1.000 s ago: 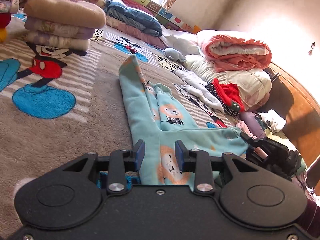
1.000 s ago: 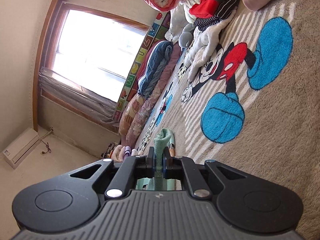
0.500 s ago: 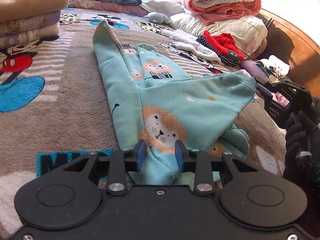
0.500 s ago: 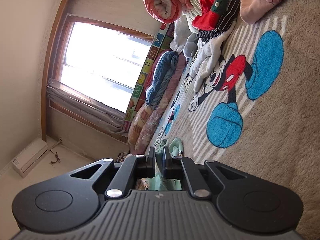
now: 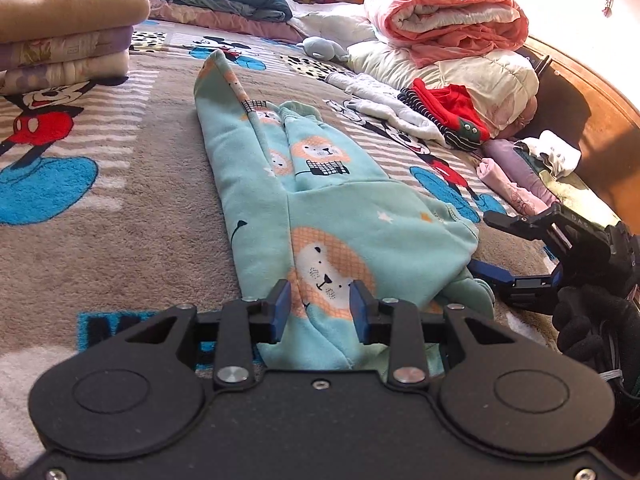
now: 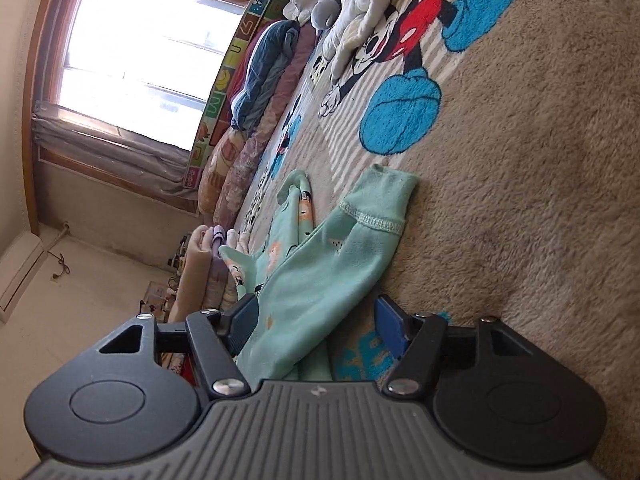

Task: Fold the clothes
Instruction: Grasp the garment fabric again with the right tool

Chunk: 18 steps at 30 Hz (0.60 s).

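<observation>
Item: teal lion-print pajamas (image 5: 320, 208), soft fleece, lying on the cartoon rug (image 5: 120, 208). Our right tool (image 6: 316, 322) has just been opening; the sleeve lies loose between its jaws. Left tool (image 5: 320, 306) pinches a bunched fold. We should flatten the sleeve before creasing again.
</observation>
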Available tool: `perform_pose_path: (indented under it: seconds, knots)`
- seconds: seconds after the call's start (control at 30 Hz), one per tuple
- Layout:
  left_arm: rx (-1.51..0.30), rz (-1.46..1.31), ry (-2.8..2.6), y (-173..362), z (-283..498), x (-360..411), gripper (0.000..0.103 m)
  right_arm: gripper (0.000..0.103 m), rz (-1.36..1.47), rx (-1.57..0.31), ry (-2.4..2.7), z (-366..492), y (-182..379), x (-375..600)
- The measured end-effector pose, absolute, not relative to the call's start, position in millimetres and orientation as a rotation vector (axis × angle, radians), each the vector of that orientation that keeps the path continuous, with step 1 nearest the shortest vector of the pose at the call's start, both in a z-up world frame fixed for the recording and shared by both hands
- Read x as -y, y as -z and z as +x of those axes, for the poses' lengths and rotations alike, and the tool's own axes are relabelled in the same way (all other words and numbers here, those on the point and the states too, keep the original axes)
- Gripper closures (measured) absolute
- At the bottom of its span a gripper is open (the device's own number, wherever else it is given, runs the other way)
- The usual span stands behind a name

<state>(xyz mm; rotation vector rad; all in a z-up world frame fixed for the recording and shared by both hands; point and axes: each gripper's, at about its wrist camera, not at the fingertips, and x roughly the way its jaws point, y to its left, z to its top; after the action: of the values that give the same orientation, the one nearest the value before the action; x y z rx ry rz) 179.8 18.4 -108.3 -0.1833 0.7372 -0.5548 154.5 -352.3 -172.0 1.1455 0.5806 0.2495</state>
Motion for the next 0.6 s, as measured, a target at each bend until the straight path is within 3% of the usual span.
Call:
perform_pose_path:
  seconds: [0.13,0.2,0.37,0.6]
  knots:
    - [-0.742,-0.182,0.558,109.7,180.0,-17.8,0.073,0.037,1.226,-0.561,-0.234,170.6,173.9,351.5]
    - [-0.744,-0.181,0.56,110.4,180.0,-17.5,0.073,0.042,1.262,-0.533,-0.213,175.0,176.8,356.5]
    - [-0.75,-0.176,0.56,111.8,180.4,-16.1,0.073,0.088,1.299,-0.518,-0.151,182.2,195.6,367.7]
    - [-0.65,-0.201,0.463,95.7,181.2,-23.9,0.073,0.095,1.242,-0.425,-0.231,189.1,190.7,362.6]
